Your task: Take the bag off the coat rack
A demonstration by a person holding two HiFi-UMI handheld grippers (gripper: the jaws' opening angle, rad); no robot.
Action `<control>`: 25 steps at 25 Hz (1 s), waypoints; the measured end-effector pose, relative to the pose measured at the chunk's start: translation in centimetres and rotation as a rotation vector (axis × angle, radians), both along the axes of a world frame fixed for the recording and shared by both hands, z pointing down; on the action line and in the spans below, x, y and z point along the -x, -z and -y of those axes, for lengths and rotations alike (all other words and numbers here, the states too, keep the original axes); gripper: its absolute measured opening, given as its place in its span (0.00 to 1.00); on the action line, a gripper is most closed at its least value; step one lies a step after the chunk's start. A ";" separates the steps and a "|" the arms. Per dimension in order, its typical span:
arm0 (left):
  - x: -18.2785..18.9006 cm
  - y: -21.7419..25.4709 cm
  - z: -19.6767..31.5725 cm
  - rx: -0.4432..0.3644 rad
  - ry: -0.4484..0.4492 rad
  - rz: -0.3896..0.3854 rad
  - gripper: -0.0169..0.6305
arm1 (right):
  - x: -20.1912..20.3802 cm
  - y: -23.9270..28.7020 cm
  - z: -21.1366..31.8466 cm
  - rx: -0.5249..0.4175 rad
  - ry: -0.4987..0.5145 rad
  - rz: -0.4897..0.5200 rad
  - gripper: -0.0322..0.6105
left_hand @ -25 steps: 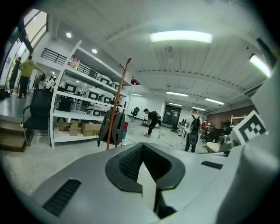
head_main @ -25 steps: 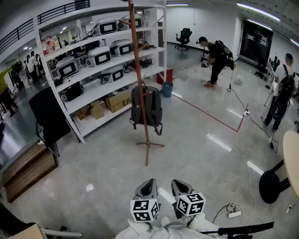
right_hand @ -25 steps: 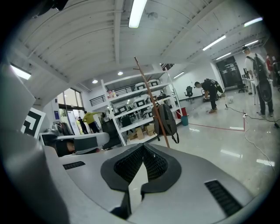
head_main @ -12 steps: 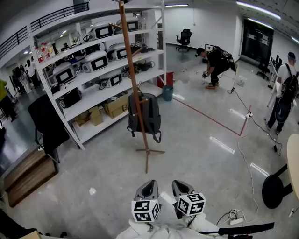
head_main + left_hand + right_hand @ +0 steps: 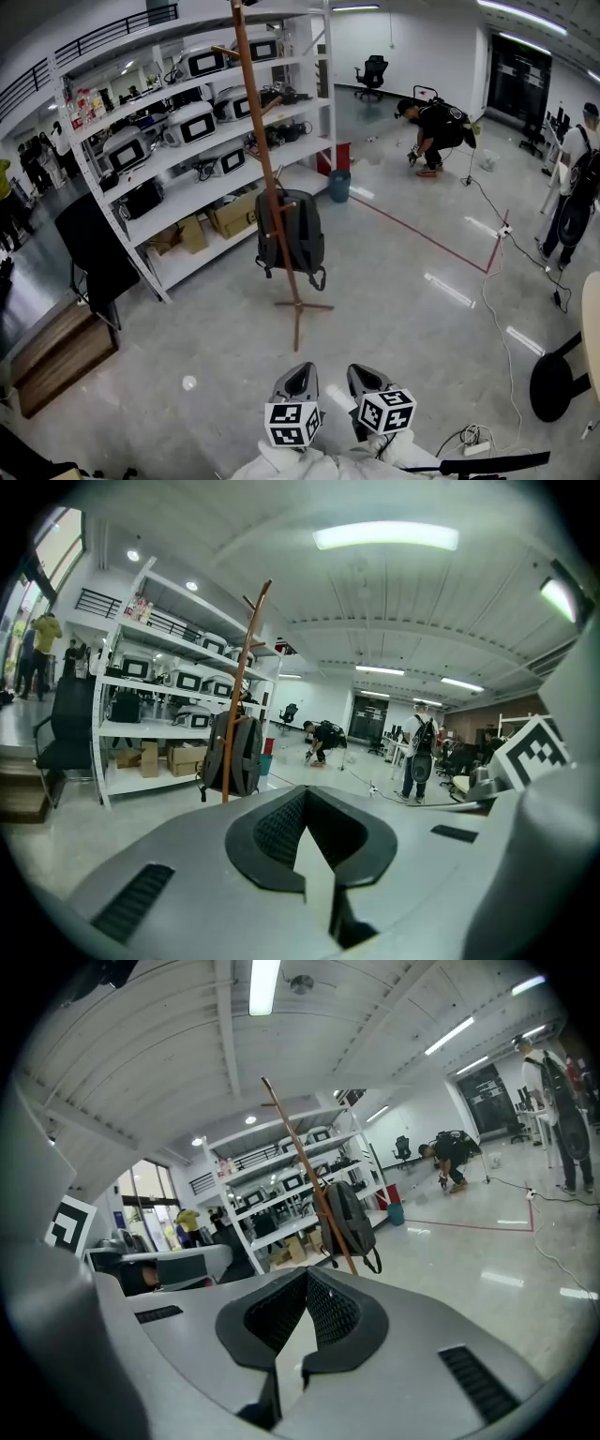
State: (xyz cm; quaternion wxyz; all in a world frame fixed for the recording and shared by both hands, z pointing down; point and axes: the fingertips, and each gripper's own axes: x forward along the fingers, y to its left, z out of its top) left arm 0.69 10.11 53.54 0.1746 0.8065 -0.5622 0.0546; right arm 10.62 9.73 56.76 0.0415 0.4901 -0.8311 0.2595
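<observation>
Bag (image 5: 306, 230), coat rack (image 5: 253, 103) nearer across shiny floor (image 5: 394, 319); left gripper (image 5: 300, 370), right gripper (image 5: 362, 371) seemingly clenched.

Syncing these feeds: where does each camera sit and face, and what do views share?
Head view: on the head, facing steeply down; left tool and right tool show at bottom.
Left gripper view: on the left tool, facing along its own jaws.
Right gripper view: on the right tool, likewise.
All share the bag on the coat rack.

No legible text. Print on cardboard box (image 5: 234, 214): too small to read. Marker cube (image 5: 291, 424) on left claw (image 5: 298, 373), right claw (image 5: 364, 373): patterns only.
</observation>
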 end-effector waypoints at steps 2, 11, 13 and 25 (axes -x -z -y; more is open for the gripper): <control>0.3 -0.1 0.6 -0.002 0.003 -0.002 0.03 | 0.2 -0.2 0.4 0.003 0.003 0.000 0.07; 0.1 -1.0 4.8 -0.008 -0.024 -0.030 0.03 | -0.6 -1.1 3.8 0.013 -0.041 -0.022 0.07; 0.2 -1.0 5.8 -0.013 -0.030 -0.031 0.03 | -0.5 -1.3 4.6 0.012 -0.044 -0.033 0.07; 1.9 0.1 14.1 -0.022 -0.054 -0.035 0.03 | 0.9 0.3 12.8 -0.026 -0.076 -0.021 0.07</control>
